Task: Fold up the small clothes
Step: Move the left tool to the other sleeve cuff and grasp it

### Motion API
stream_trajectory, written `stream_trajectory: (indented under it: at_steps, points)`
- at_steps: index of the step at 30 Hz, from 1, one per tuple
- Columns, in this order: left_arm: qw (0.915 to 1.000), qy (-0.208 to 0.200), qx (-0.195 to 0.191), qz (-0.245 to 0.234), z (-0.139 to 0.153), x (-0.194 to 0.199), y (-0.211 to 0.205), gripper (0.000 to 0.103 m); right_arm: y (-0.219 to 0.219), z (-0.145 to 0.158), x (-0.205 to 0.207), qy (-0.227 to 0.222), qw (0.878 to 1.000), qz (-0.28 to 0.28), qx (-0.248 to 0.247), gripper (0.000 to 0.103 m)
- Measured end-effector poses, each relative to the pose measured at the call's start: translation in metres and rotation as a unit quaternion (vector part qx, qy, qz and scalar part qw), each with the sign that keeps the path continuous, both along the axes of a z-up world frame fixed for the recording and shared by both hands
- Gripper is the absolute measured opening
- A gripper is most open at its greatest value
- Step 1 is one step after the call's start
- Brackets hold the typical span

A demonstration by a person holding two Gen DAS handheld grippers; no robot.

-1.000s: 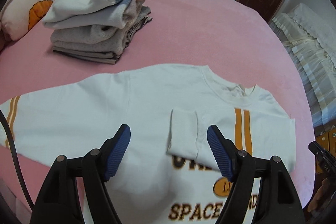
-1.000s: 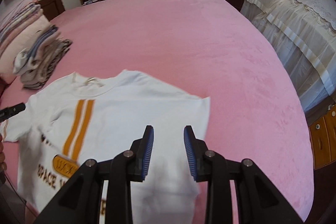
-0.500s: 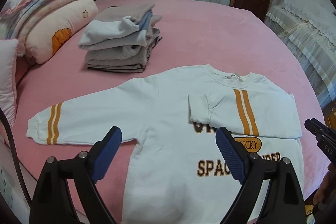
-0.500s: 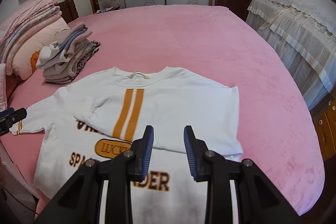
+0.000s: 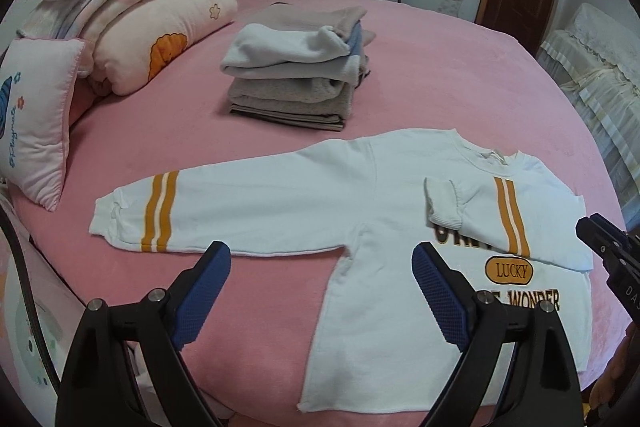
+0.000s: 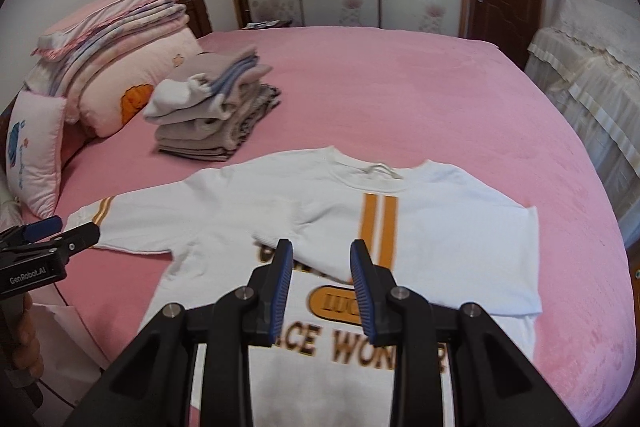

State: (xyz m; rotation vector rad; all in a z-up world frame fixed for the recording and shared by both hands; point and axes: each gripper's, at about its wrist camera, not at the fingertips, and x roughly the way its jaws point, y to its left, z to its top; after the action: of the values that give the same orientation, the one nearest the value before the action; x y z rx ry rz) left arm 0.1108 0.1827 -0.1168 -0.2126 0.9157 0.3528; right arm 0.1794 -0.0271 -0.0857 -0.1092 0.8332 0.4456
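Observation:
A white sweatshirt (image 5: 360, 195) with orange stripes and dark lettering lies flat, front up, on the pink bed; it also shows in the right wrist view (image 6: 432, 211). Its right sleeve (image 5: 480, 211) is folded across the chest. Its left sleeve (image 5: 168, 215) lies stretched out to the left. My left gripper (image 5: 320, 287) is wide open and empty, above the bed's near edge by the underarm. My right gripper (image 6: 318, 279) is open with a narrower gap, empty, above the chest print.
A stack of folded clothes (image 5: 296, 75) sits behind the sweatshirt, also in the right wrist view (image 6: 212, 111). Folded quilts (image 5: 140, 11) and a small pillow (image 5: 36, 119) lie at the left. A covered piece of furniture (image 6: 588, 67) stands beyond the bed's right edge.
Both grippers have drawn back and up from the sweatshirt, so the whole garment now shows. The left gripper has shifted left. The folded right sleeve stays on the chest.

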Motion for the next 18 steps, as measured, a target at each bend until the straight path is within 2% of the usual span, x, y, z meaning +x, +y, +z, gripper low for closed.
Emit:
stream_trajectory:
  at_steps: [4,7,11,14,18]
  points:
    - [0.9997,0.0,0.018,0.017,0.007,-0.008,0.019,0.091,0.029,0.005,-0.005,-0.002,1.0,0.026,0.001,0.03]
    - [0.9991,0.002,0.0,0.041,0.008,-0.014,0.043,0.091,0.051,0.01,-0.008,-0.008,0.999,0.049,0.007,0.03]
    - [0.9961,0.025,-0.024,0.081,-0.005,-0.02,0.088,0.091,0.088,0.014,-0.007,-0.019,0.996,0.082,0.002,0.03]
    - [0.9897,0.034,-0.052,0.129,-0.019,-0.029,0.134,0.091,0.116,0.01,-0.002,-0.016,0.994,0.108,0.003,0.03]
    - [0.9736,0.033,-0.086,0.209,-0.038,-0.045,0.193,0.091,0.154,0.0,0.006,0.003,0.99,0.138,0.005,0.03]
